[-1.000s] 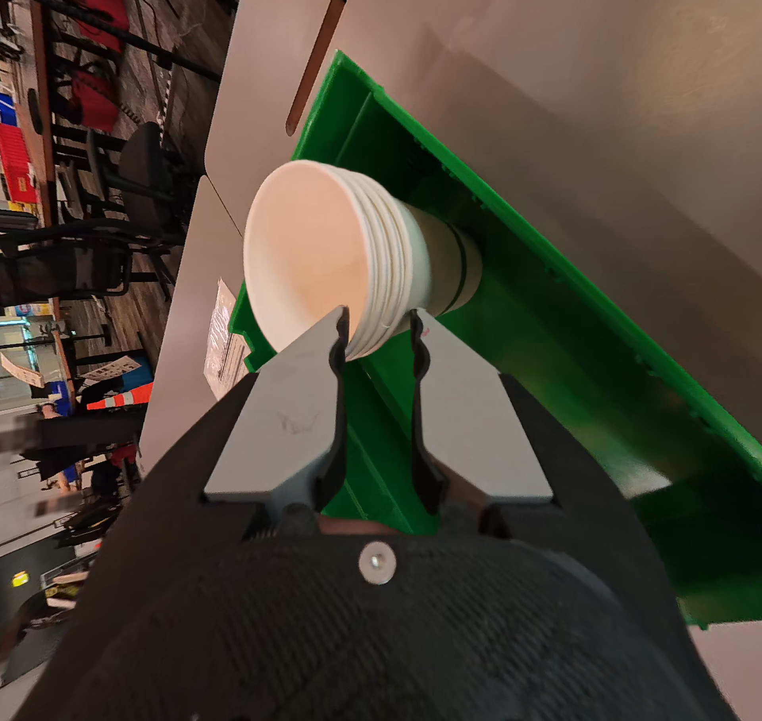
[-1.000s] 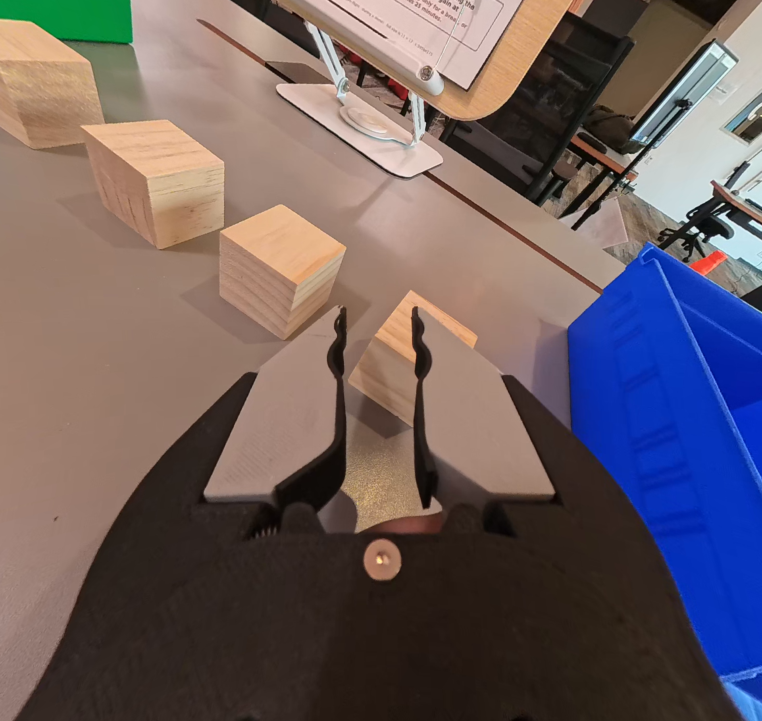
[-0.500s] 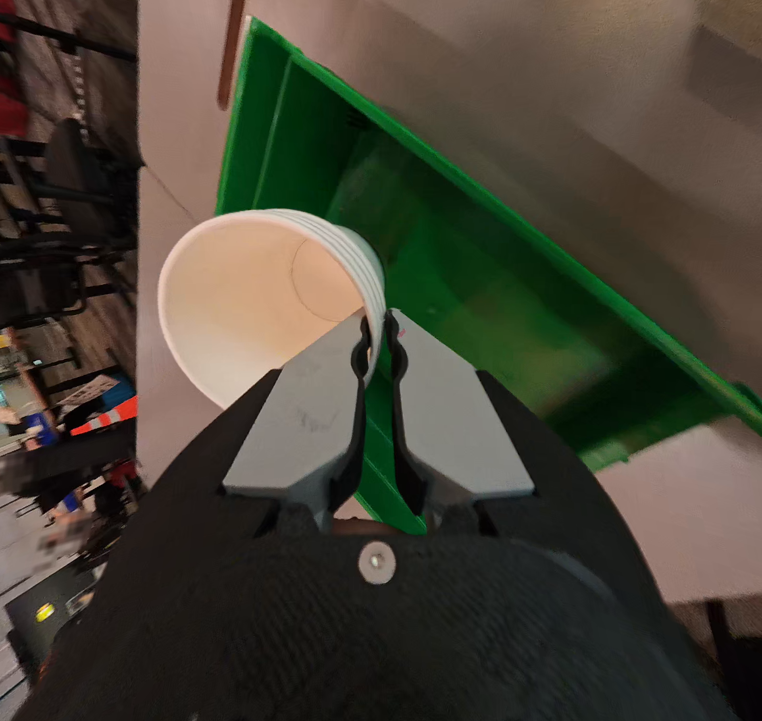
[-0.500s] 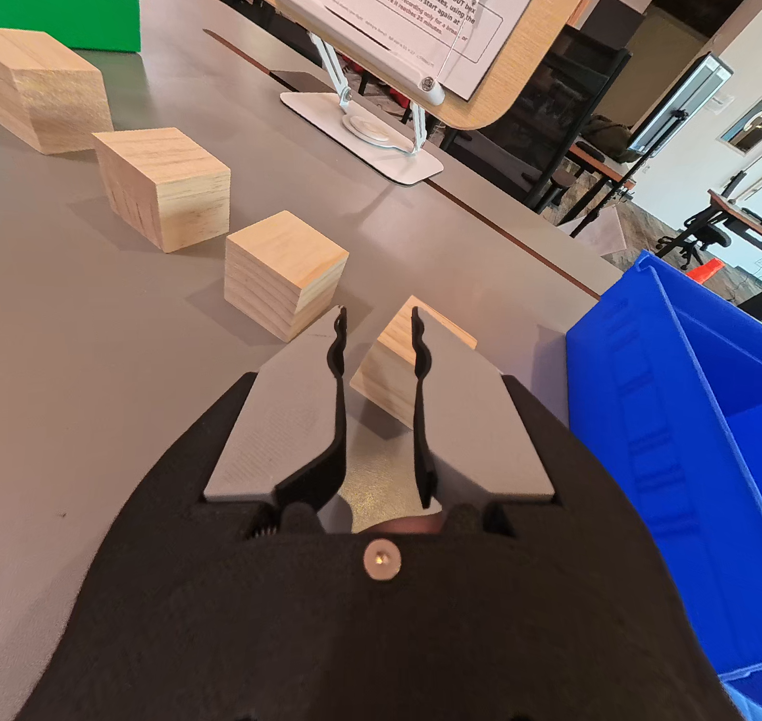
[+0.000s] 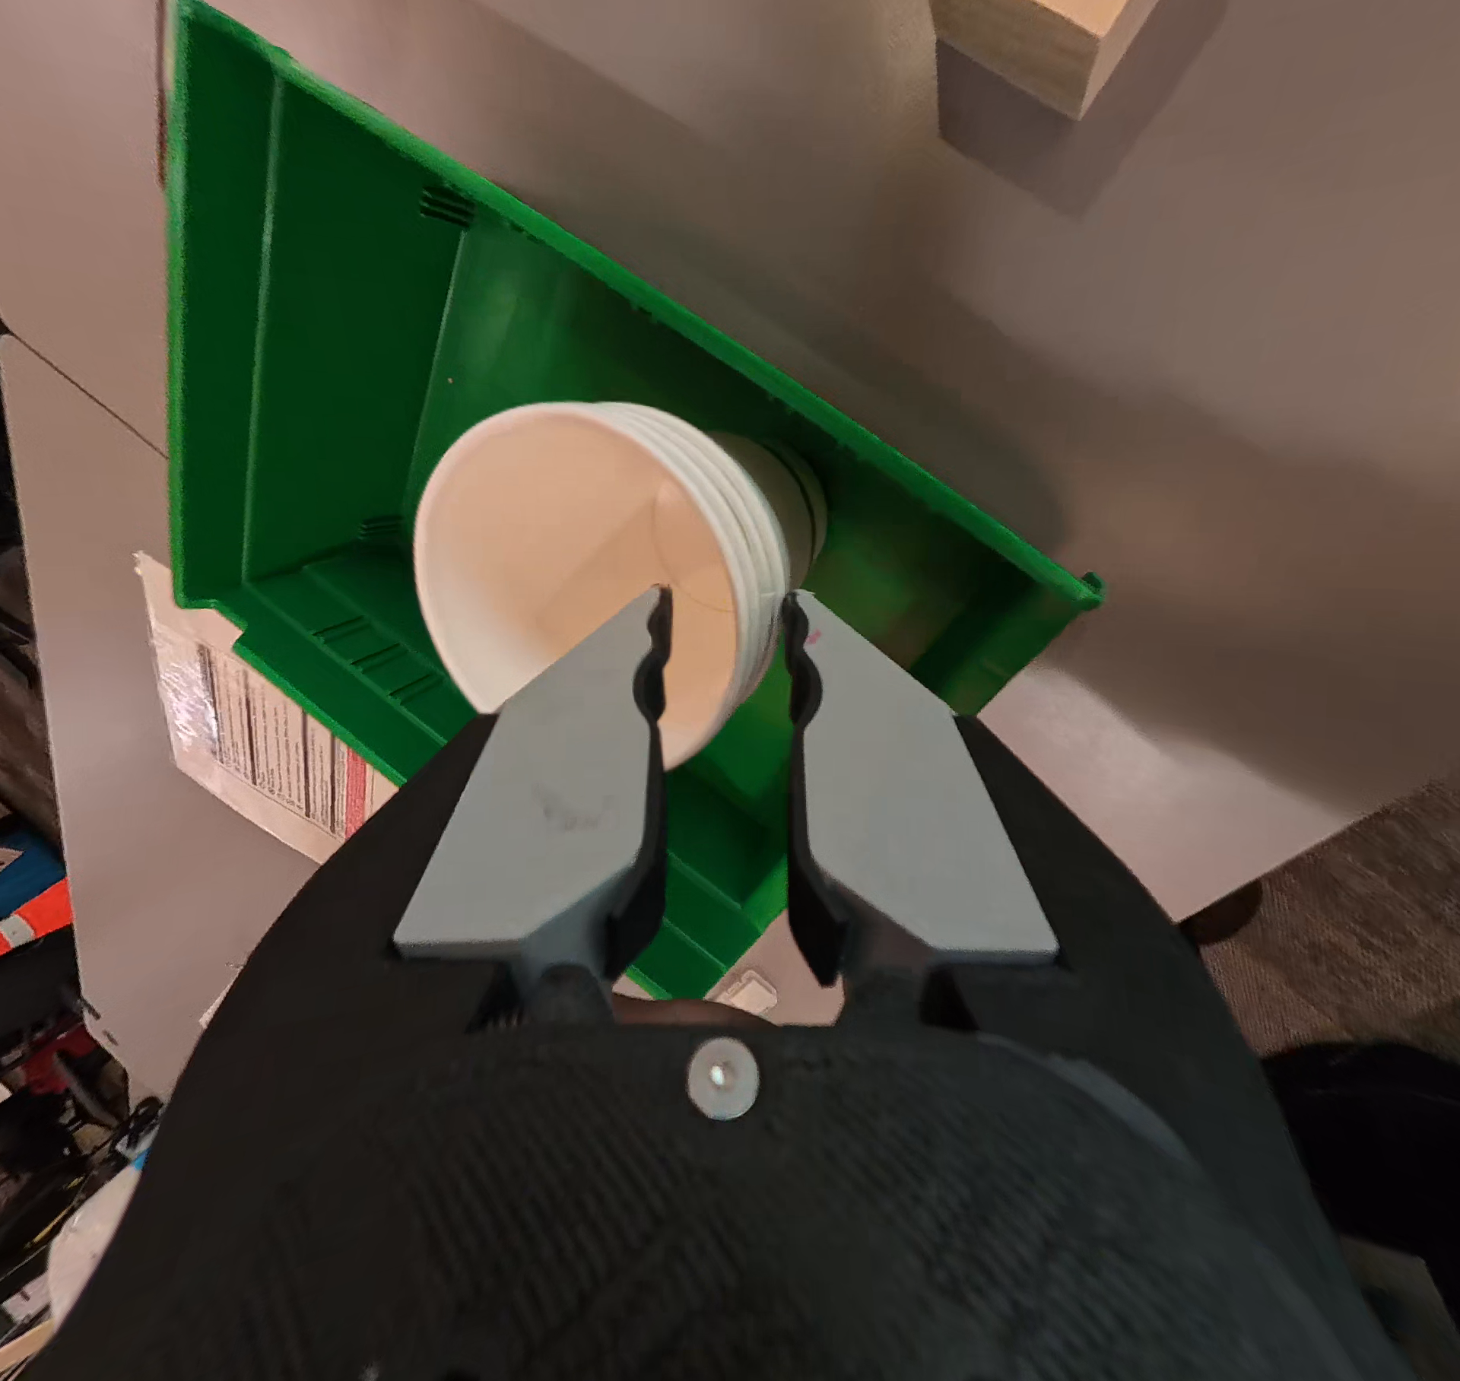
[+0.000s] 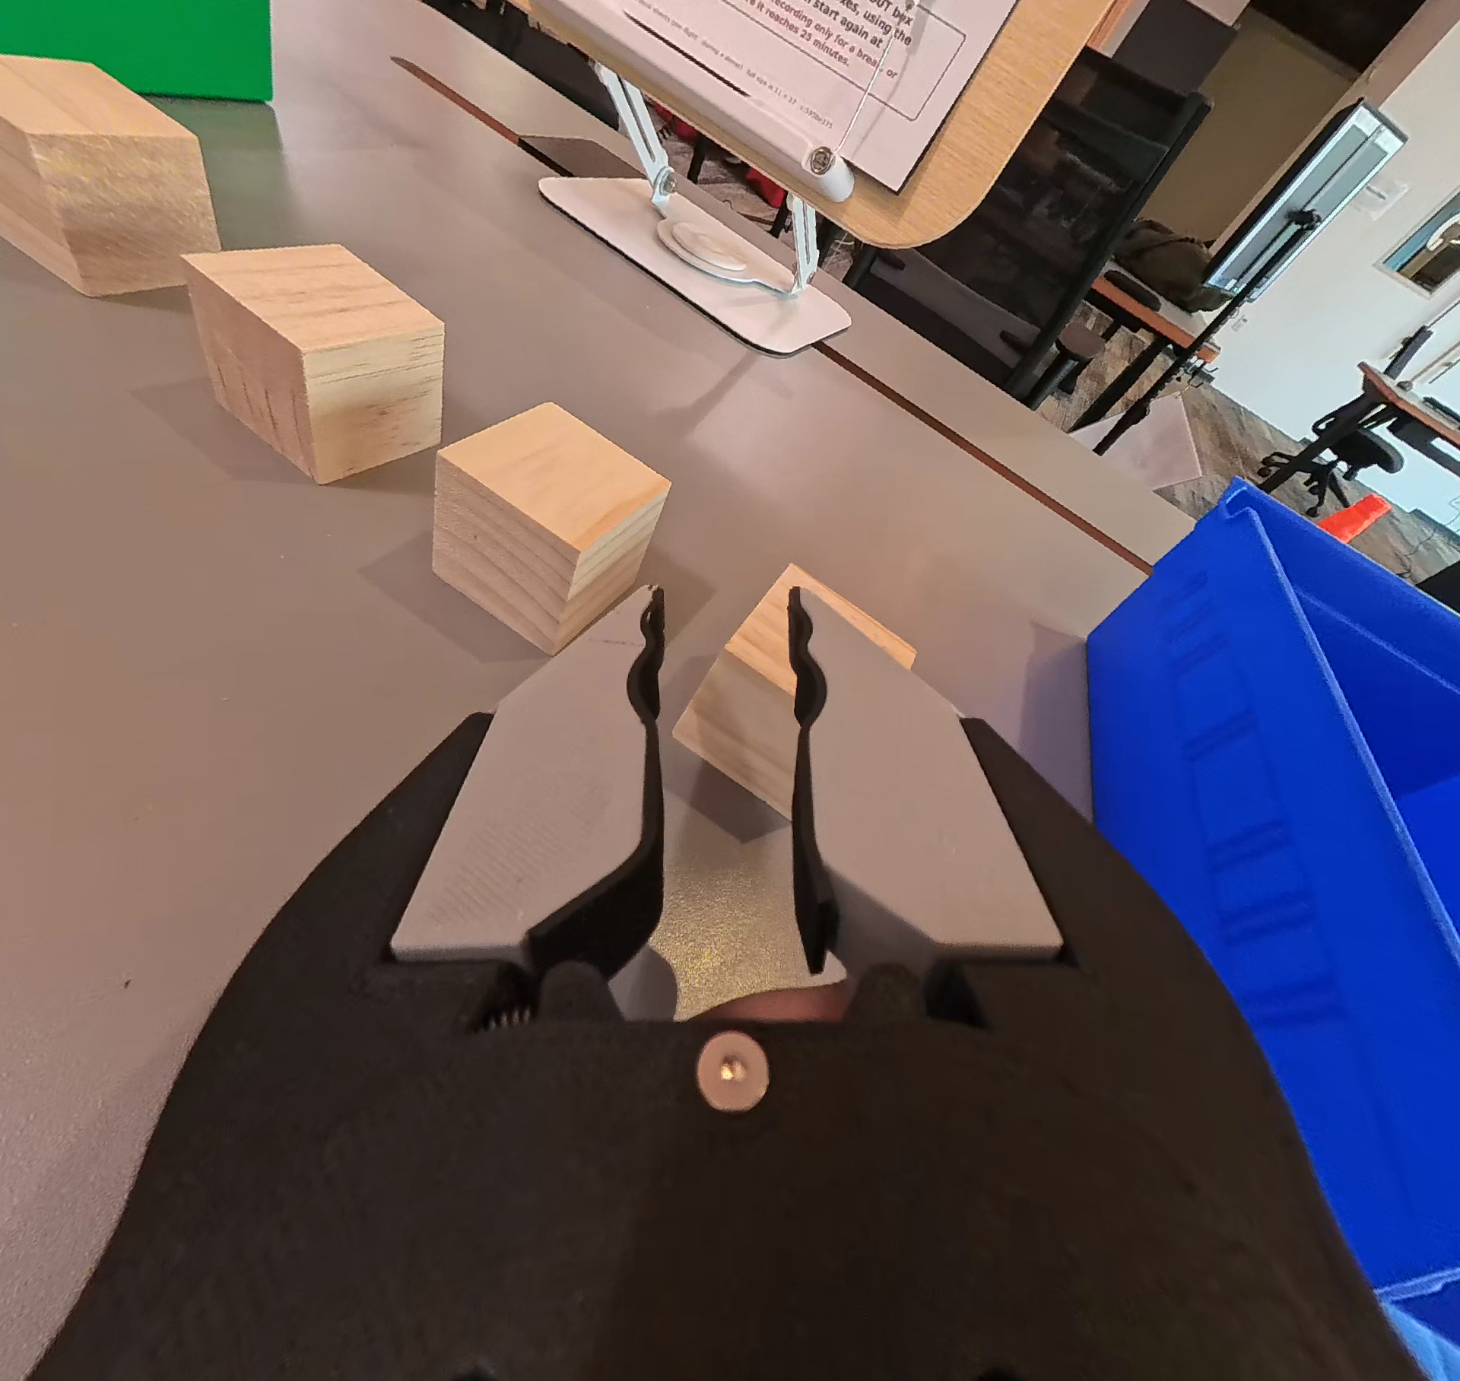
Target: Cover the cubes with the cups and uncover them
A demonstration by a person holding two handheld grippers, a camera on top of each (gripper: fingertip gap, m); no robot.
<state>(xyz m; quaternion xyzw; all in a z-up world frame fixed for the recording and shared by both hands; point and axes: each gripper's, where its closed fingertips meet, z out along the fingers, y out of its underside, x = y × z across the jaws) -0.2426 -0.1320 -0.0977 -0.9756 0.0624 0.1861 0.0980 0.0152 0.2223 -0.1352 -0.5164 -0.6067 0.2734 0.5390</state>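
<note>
The counter (image 6: pixel 158 711) was grey and smooth, with a thin dark seam across it. Behind it the room showed desks, chairs and a monitor. A paper on a wooden stand (image 6: pixel 790 79) stood at the far side. 4 cubes (image 6: pixel 545 521) stood in a row on the counter, between a green bin (image 5: pixel 332 363) and a blue bin (image 6: pixel 1303 790).

The left gripper (image 5: pixel 727 600) had its fingers apart, around the rim of the cups (image 5: pixel 600 553), a nested stack lying in the green bin. The right finger touched the outer rims; the left one stood clear inside.

The right gripper (image 6: pixel 725 599) hovered above the nearest cube, fingers apart and holding nothing.
</note>
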